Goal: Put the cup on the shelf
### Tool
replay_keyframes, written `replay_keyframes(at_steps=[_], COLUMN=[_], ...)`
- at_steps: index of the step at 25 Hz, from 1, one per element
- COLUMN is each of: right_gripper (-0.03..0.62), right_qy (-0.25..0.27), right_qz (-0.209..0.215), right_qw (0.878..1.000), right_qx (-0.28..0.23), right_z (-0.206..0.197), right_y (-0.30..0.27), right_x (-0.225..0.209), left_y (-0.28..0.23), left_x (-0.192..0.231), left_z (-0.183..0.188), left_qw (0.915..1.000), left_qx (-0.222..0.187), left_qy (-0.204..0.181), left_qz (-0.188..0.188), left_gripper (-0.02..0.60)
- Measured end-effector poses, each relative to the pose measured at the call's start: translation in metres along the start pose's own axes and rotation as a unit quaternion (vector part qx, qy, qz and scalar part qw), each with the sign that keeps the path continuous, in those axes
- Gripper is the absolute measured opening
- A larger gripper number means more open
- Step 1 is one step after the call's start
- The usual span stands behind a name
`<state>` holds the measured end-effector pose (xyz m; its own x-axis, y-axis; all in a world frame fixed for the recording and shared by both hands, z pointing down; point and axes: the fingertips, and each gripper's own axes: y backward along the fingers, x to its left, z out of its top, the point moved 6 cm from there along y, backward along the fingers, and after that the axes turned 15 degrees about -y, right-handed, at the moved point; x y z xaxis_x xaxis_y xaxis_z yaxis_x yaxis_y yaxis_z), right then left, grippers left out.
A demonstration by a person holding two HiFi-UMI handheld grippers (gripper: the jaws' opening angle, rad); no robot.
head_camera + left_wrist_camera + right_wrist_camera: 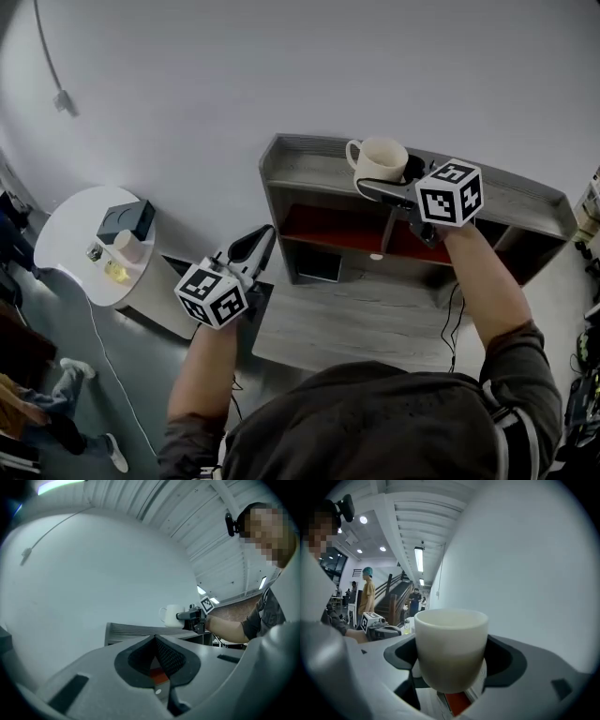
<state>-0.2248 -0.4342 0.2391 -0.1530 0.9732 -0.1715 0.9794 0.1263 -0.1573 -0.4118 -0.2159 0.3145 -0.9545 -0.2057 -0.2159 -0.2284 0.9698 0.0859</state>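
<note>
- Cup [380, 159], a cream mug, is sitting upright between the jaws of my right gripper [389, 178], handle pointing away from my hand.
- My right fingers are clamping on the cup's lower body from both sides; in the right gripper view its open mouth is facing up and nothing is showing inside.
- I am holding it over the top board of the grey shelf [319, 173], near the back rim; whether its base is touching the board I cannot tell.
- My left gripper [255, 246] is hanging to the left of the shelf, well apart from the cup, its jaws pressed together on nothing.
- A round white table [70, 230] is standing further left, carrying a black box [127, 220] and some small jars.
</note>
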Motion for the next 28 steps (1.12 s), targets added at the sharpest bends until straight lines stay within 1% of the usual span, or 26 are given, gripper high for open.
replay_keyframes(at_steps=[3,7,11,14,20,25,28], right_gripper=[0.413,0.413,0.413,0.413,0.413,0.413,0.413], right_qy=[0.006,0.004,-0.003,-0.008,-0.014,-0.006,-0.026], right_qz=[0.006,0.001,-0.013,-0.032,-0.072,-0.086,-0.085], right_qw=[1.0,1.0,0.999,0.998,0.995,0.993,0.991], right_qx=[0.01,0.023,0.04,0.05,0.065,0.085,0.097], right_z=[0.011,0.018,0.016,0.011,0.009,0.0,-0.006], right_y=[-0.045,-0.098,-0.143,-0.169,-0.19,-0.205,-0.211], right_x=[0.009,0.014,0.012,0.007,-0.005,-0.006,-0.01], left_y=[0.021,0.043,0.059,0.07,0.081,0.084,0.083], left_x=[0.021,0.044,0.063,0.076,0.088,0.096,0.097], left_z=[0.006,0.01,0.01,0.007,0.006,-0.001,-0.004], left_qw=[0.9999,0.9997,0.9996,0.9995,0.9994,0.9995,0.9996], left_qx=[0.004,0.006,0.01,0.013,0.016,0.017,0.018], left_qy=[-0.009,-0.013,-0.014,-0.015,-0.019,-0.015,-0.012], left_qz=[0.012,0.021,0.025,0.026,0.025,0.021,0.017], left_gripper=[0.006,0.006,0.006,0.006,0.006,0.006,0.006])
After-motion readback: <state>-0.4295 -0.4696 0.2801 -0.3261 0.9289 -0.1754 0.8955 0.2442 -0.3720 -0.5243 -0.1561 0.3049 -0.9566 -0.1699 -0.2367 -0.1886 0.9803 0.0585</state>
